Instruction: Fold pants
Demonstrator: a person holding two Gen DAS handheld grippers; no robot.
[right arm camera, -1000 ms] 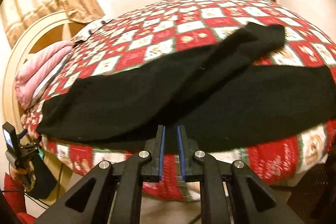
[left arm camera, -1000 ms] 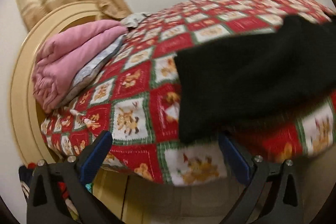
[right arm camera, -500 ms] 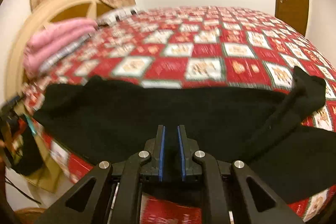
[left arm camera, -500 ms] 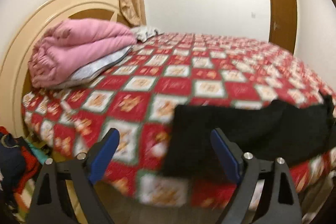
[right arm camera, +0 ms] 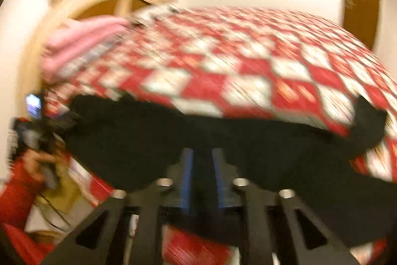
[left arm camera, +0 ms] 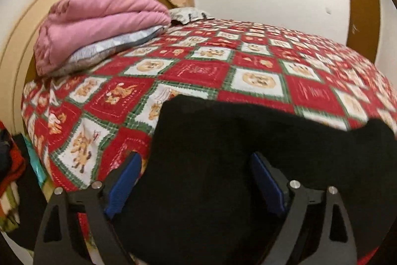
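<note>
Your black pants [left arm camera: 248, 153] lie lengthwise along the bed's [left arm camera: 248, 61] near edge. Your left gripper [left arm camera: 196, 180] gapes wide over one end, nearer it; your right gripper's [right arm camera: 201, 175] jaws are opening above the middle.

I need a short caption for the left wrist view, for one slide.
Open left gripper over the near end of black pants on a red patchwork bedspread, pink folded quilt behind.
</note>
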